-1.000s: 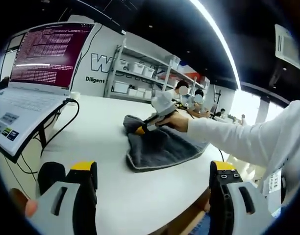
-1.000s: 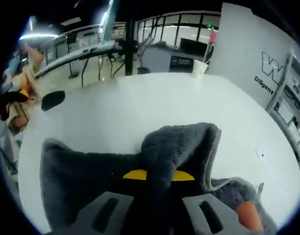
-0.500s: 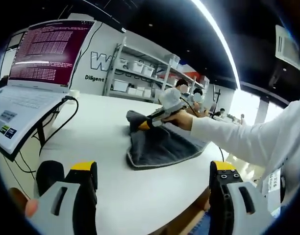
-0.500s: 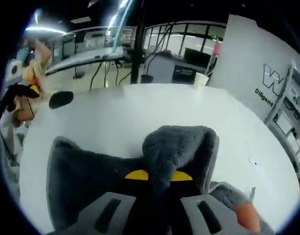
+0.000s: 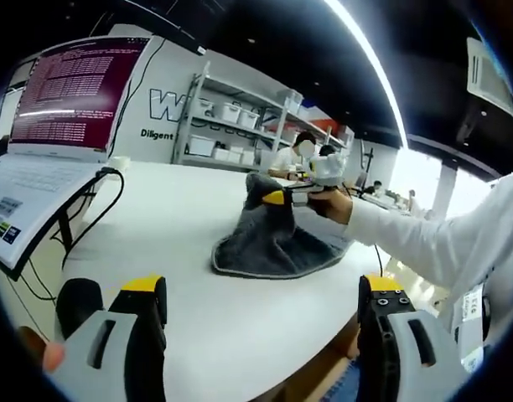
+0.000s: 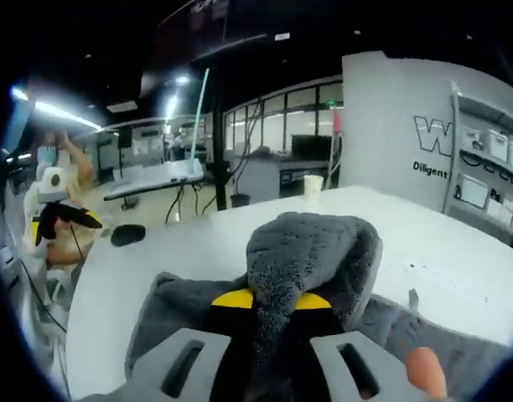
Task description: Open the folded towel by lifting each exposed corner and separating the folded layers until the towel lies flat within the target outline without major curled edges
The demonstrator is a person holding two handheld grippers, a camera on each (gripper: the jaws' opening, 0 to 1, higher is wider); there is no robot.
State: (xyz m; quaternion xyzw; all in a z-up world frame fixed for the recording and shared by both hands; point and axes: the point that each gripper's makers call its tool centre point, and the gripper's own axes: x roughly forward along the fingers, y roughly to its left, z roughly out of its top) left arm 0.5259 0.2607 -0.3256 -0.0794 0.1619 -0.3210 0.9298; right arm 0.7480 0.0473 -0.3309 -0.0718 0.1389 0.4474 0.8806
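- Hiding most of the right gripper point(image 6: 269, 301) in its own view, a raised fold of the grey towel point(image 6: 311, 260) drapes over the jaws, so only their yellow tips and pale bodies show beside it.
- The jaws are pressed together on that fold, pinching it.
- In the left gripper view the towel point(image 5: 269, 247) rests on the white table point(image 5: 181, 209), one corner pulled up into a peak by the right gripper point(image 5: 282, 198), the remainder spread low with a stitched edge.
- The left gripper point(image 5: 261, 289) hangs near the table edge, jaws wide apart, nothing between them.
- A laptop point(image 5: 47, 142) is cut off at the view's edge.
- Bins on the shelving point(image 5: 231, 126) are too small to read.
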